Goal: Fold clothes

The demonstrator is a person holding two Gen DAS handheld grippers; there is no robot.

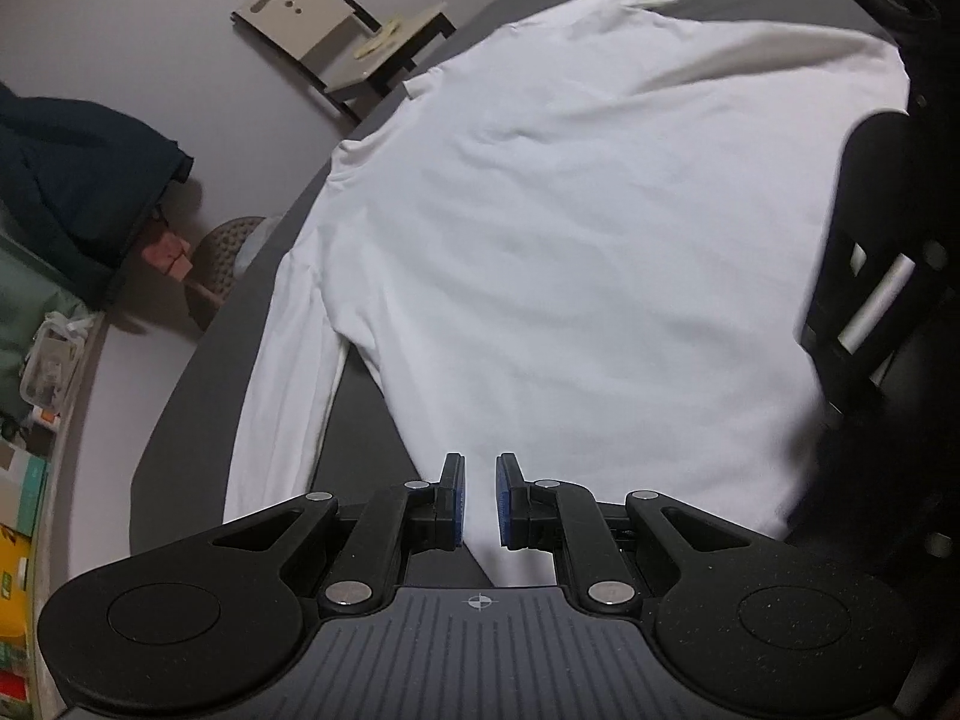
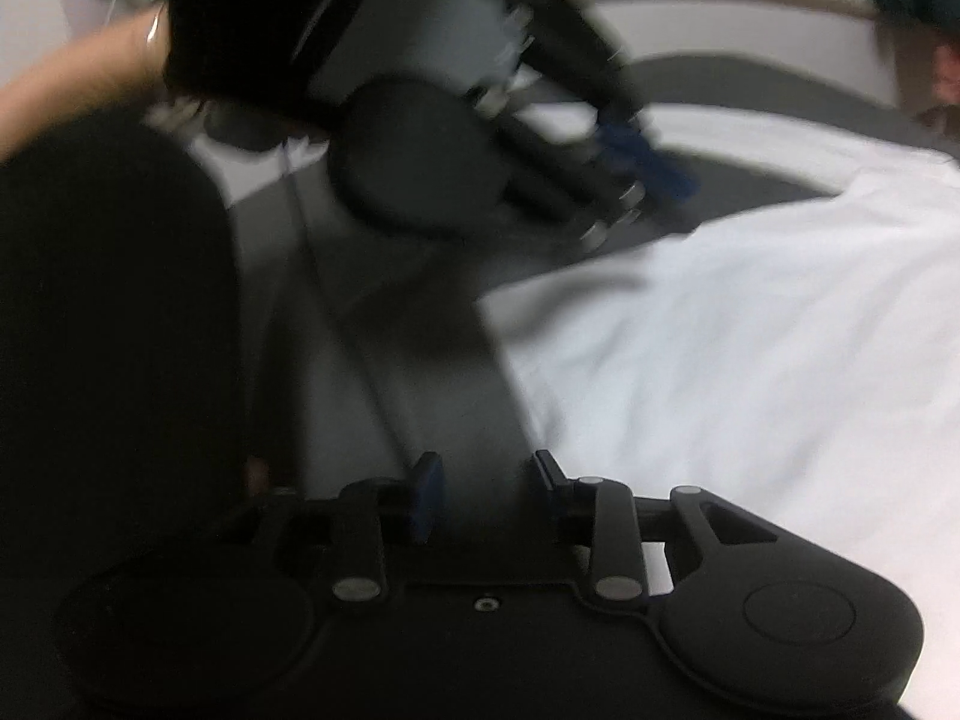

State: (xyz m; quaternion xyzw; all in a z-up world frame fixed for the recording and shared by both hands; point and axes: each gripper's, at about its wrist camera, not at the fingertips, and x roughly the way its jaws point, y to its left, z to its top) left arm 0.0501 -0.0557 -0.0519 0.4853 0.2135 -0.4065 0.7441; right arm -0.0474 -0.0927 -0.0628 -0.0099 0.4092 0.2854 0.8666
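A white long-sleeved top (image 1: 558, 228) lies spread flat on a dark grey table (image 1: 366, 414); it also shows in the right wrist view (image 2: 750, 330). One sleeve (image 1: 282, 372) runs down along the table's left edge. My left gripper (image 1: 479, 498) is open, its blue pads either side of the top's hem near the lower left corner. My right gripper (image 2: 489, 492) is open above the bare table beside the hem, blurred. The right gripper's body (image 1: 882, 300) shows at the right edge of the left wrist view. The left gripper (image 2: 648, 150) shows blurred in the right wrist view.
Beyond the table's left edge are a wooden chair (image 1: 360, 42), dark clothing (image 1: 66, 180), a woven basket (image 1: 231, 252) and shelves with boxes (image 1: 24, 480). A person's bare forearm (image 2: 72, 72) shows at the upper left of the right wrist view.
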